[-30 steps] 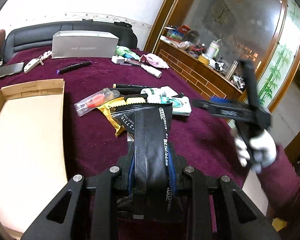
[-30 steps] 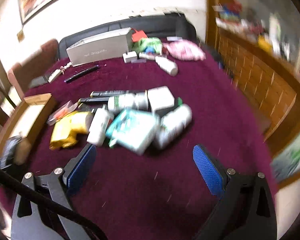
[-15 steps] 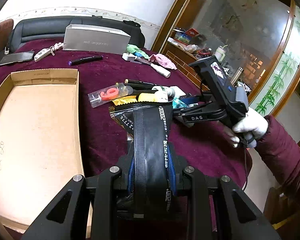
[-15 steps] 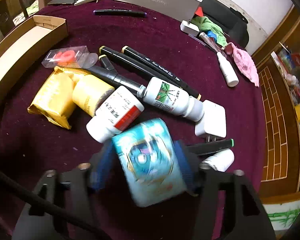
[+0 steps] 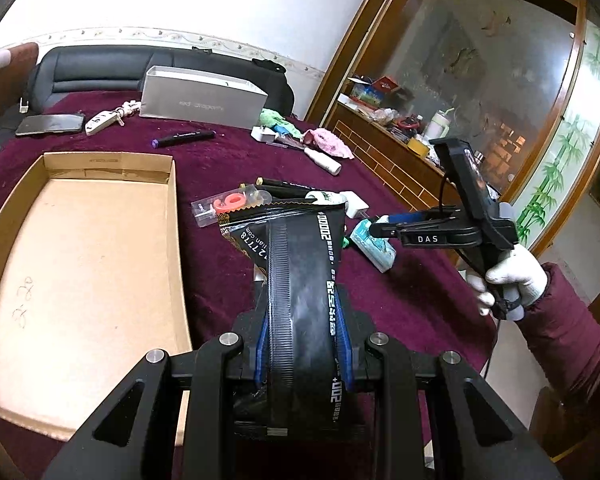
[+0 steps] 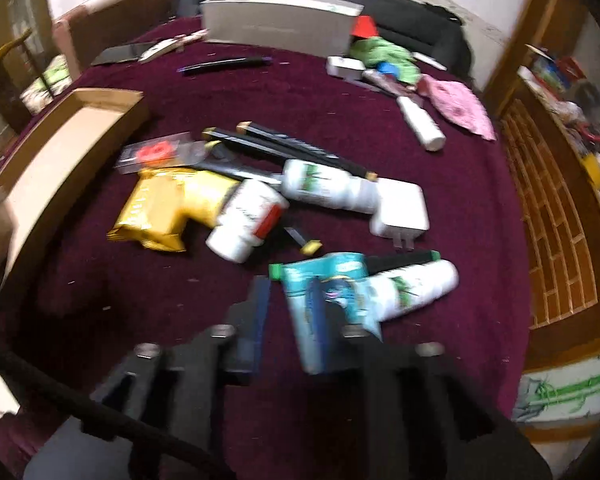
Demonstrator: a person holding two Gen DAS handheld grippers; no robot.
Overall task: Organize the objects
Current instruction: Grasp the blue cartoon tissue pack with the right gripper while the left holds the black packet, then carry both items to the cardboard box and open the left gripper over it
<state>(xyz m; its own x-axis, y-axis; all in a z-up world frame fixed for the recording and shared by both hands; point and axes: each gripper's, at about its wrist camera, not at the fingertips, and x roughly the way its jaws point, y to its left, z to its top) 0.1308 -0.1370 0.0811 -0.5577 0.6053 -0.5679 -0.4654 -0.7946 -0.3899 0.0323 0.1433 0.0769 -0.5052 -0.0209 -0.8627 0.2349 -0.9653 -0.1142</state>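
Observation:
My left gripper (image 5: 302, 344) is shut on a black pouch (image 5: 300, 280) with white print, held upright above the maroon cloth, just right of the open cardboard box (image 5: 172, 240). My right gripper (image 5: 380, 226), in a white-gloved hand, points down at a teal packet (image 5: 376, 246) on the near side of the pile. In the blurred right wrist view the right gripper (image 6: 288, 308) has its jaws closing. The teal packet (image 6: 340, 292) lies mostly under the right finger, with only its left edge in the gap. Cloth shows between the pads.
The pile holds a yellow packet (image 6: 160, 208), two white bottles (image 6: 244, 220), a white charger (image 6: 400, 208), black markers (image 6: 280, 144) and a clear pack with a red ring (image 5: 228, 204). A grey box (image 5: 204, 98), phone (image 5: 48, 124) and pen (image 5: 184, 136) lie farther back. A wooden sideboard (image 5: 380, 148) runs along the right.
The right gripper came down over the pile with wide jaws and narrowed them around the teal packet, which now sits off toward the right finger. The left gripper still holds the pouch.

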